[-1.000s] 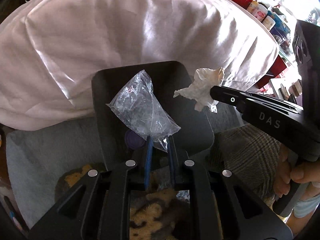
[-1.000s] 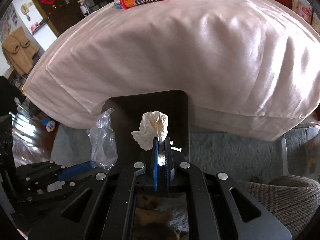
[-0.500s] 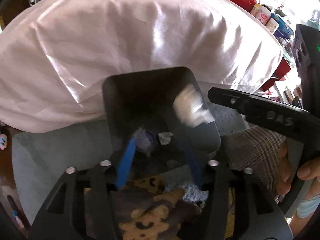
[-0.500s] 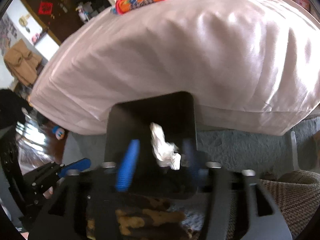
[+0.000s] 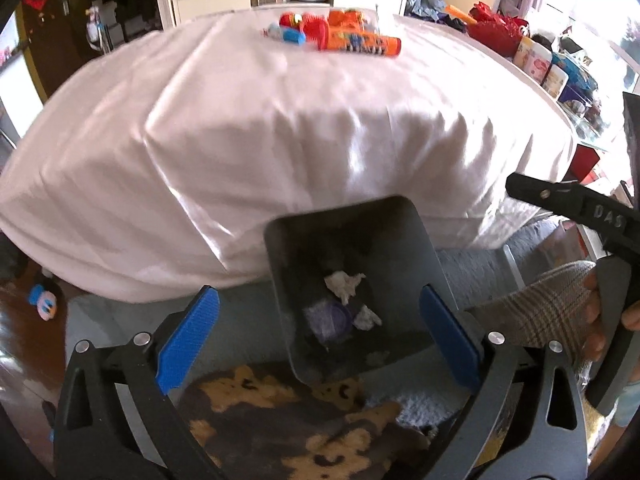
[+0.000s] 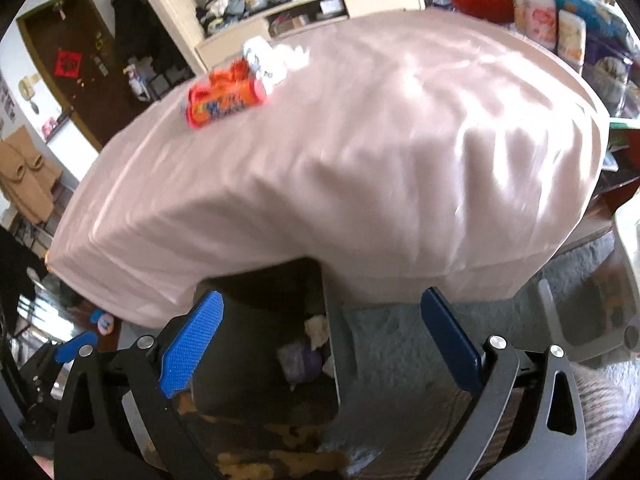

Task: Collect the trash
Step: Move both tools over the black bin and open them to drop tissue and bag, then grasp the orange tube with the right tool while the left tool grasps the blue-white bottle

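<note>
Since both grippers hang with jaws spread wide and empty, the left gripper (image 5: 320, 338) over the bin (image 5: 416, 240) and the right gripper (image 6: 324, 340) at its rim, the next reach could go astray. More trash, the orange tube (image 5: 362, 42) among it, lies well apart on the white cloth (image 5: 280, 128), and the smooth tube could be rolled away if pinched off-centre; the bin could be knocked by a low swing. A second ago a clear bag and a tissue (image 5: 344, 284) were clamped; now both have been dropped, and the tissue is seen inside the bin.
</note>
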A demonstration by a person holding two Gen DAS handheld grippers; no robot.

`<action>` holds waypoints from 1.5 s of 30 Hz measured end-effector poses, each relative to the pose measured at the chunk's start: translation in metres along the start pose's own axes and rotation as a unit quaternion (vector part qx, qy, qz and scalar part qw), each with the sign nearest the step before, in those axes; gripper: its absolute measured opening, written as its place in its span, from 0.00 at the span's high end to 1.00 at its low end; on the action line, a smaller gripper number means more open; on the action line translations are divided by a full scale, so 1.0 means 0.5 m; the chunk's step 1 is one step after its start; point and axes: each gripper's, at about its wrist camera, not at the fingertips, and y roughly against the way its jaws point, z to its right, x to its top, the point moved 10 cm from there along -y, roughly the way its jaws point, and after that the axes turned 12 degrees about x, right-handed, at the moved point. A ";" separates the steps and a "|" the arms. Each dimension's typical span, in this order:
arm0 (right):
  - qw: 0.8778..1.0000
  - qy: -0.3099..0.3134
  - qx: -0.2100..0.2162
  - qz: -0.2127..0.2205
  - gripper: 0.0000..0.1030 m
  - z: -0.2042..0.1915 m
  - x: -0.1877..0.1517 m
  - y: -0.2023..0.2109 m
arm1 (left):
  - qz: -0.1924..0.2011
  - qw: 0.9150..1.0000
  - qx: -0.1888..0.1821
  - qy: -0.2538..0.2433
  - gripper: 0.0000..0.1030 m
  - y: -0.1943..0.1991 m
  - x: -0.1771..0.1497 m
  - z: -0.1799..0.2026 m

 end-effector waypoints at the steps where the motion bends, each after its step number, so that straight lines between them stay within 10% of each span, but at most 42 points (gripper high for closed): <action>1: 1.000 0.001 -0.001 0.006 0.03 -0.001 0.011 0.008 | 0.004 1.000 0.002 0.000 0.08 0.004 0.009 -0.003; 17: 0.997 0.059 -0.011 0.054 0.03 -0.062 0.193 -0.015 | 0.037 0.998 0.020 0.035 0.08 -0.011 0.172 -0.096; 36: 0.987 0.149 0.052 0.007 0.04 -0.132 0.338 -0.211 | 0.030 0.998 0.028 0.052 0.08 -0.104 0.363 -0.131; 45: 0.971 0.219 0.093 -0.019 0.28 -0.191 0.366 -0.247 | 0.021 0.997 0.041 0.057 0.08 -0.136 0.438 -0.153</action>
